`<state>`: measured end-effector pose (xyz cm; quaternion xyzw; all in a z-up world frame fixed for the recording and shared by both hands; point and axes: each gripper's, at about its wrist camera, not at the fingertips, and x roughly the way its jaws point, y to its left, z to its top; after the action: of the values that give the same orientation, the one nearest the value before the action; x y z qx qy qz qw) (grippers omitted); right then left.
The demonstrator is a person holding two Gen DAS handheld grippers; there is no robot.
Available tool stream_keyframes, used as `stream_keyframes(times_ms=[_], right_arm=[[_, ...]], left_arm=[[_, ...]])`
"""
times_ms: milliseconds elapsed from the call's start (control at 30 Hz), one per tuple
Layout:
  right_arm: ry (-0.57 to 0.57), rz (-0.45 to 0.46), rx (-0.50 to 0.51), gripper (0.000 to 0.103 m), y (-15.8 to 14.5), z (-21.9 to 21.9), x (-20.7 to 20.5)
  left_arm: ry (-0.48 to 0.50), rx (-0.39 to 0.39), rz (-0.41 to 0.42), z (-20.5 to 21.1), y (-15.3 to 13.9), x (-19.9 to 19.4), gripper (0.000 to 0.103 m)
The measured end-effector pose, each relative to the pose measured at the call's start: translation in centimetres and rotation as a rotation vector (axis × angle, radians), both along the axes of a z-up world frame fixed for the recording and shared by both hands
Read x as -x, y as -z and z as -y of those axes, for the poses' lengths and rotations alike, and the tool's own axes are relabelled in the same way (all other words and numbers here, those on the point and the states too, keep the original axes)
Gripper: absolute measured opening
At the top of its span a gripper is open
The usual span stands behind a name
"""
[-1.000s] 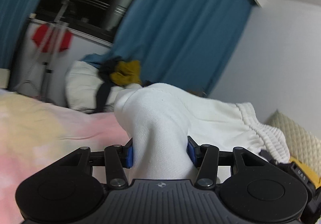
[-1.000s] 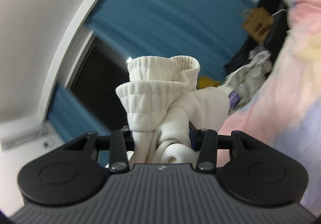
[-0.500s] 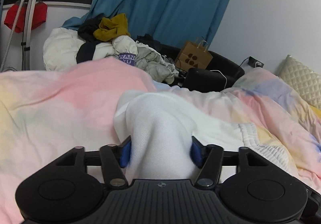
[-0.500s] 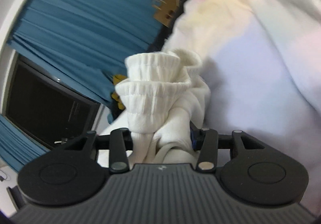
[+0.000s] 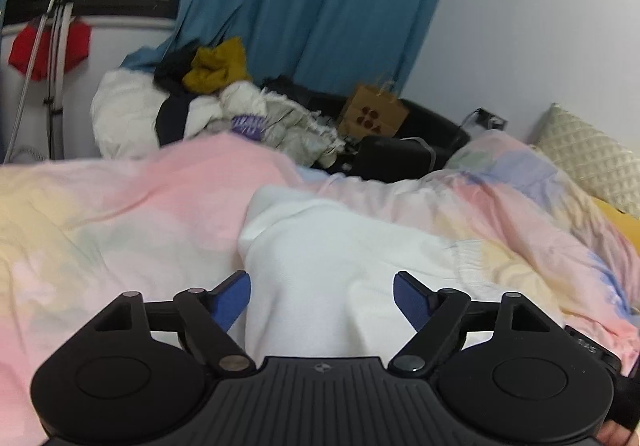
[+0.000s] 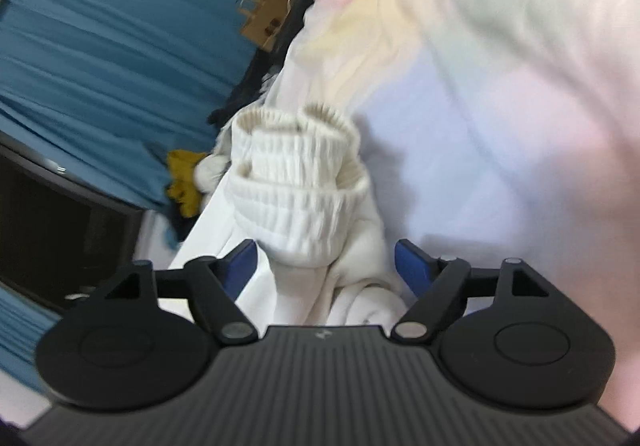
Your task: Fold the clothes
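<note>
A white garment (image 5: pixel 328 246) lies on the pastel bed cover (image 5: pixel 120 214). In the left wrist view a fold of it runs between the blue pads of my left gripper (image 5: pixel 322 296). Those jaws are opening and the pads stand clear of the cloth on both sides. In the right wrist view the garment's ribbed waistband (image 6: pixel 298 186) is bunched in front of my right gripper (image 6: pixel 325 266). Its jaws are opening too, with cloth lying loose between the pads and a gap on the right side.
A heap of clothes (image 5: pixel 208 102) with a mustard piece lies beyond the bed under the blue curtain (image 5: pixel 320 6). A brown paper bag (image 5: pixel 374 112) and a black case (image 5: pixel 404 154) sit near the wall. A quilted cushion (image 5: pixel 588 158) lies at the right.
Both grippers came down to the bed with the white garment, then spread their jaws and let go of it. The garment now rests on the cover.
</note>
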<state>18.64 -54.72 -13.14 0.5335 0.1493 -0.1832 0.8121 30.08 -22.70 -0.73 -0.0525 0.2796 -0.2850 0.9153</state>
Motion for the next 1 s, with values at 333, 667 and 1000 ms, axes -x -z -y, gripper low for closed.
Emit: stream_keyframes(times_ms=[333, 667, 1000], right_arm=[[-0.111, 0.042, 0.445, 0.085, -11.9, -6.4, 7.0], [-0.226, 0.044, 0.776, 0.086, -18.0, -14.2, 14.5], [-0.211, -0.032, 0.881, 0.087, -17.3, -18.9, 16.5]], left_arm=[[0.038, -0.014, 0.184, -5.4, -9.0, 12.7, 0.101], [-0.007, -0.041, 0.261, -10.9, -12.2, 25.3, 0.103], [-0.104, -0.098, 0.257, -14.4, -10.2, 30.8, 0.103]])
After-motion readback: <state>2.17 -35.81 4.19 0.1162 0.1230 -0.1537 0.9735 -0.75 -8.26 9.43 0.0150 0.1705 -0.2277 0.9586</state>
